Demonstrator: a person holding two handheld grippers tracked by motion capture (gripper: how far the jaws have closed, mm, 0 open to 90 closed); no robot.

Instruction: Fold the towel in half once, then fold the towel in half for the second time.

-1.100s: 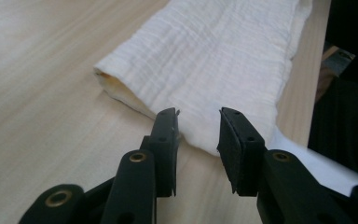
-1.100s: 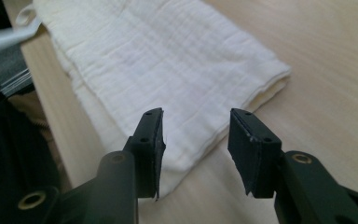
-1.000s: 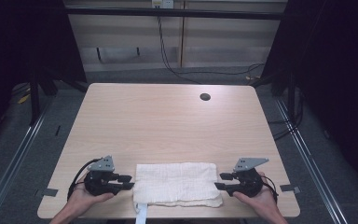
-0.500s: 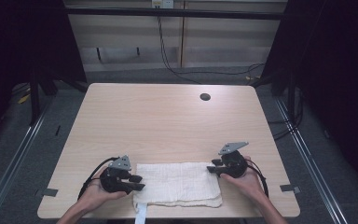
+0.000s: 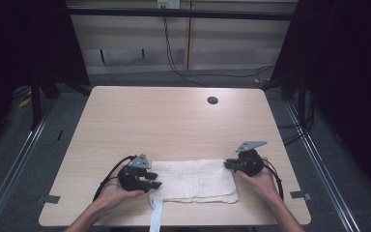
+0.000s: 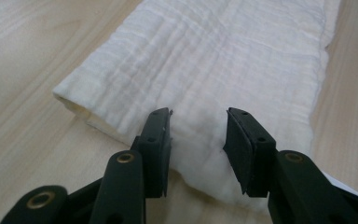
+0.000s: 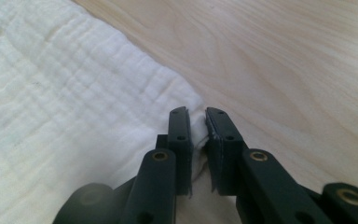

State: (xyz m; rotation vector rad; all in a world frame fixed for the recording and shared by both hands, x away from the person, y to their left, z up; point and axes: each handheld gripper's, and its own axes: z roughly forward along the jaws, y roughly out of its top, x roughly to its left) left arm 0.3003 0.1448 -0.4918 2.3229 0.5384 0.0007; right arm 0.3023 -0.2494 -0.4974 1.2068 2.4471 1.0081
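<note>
High view: my hands have slid in to the two ends of the white cloth (image 5: 192,180) on the table (image 5: 174,121).
My right gripper (image 5: 231,165) has just been closing and pinches a far corner; my left gripper (image 5: 155,180) has just been opening, jaws spread over the cloth. I think folding comes next.

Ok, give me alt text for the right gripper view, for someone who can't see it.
The right gripper pinches a corner of a folded white cloth between its two black jaws, which have just been closing. The cloth lies flat on a light wooden table, spreading away to the left.
</note>
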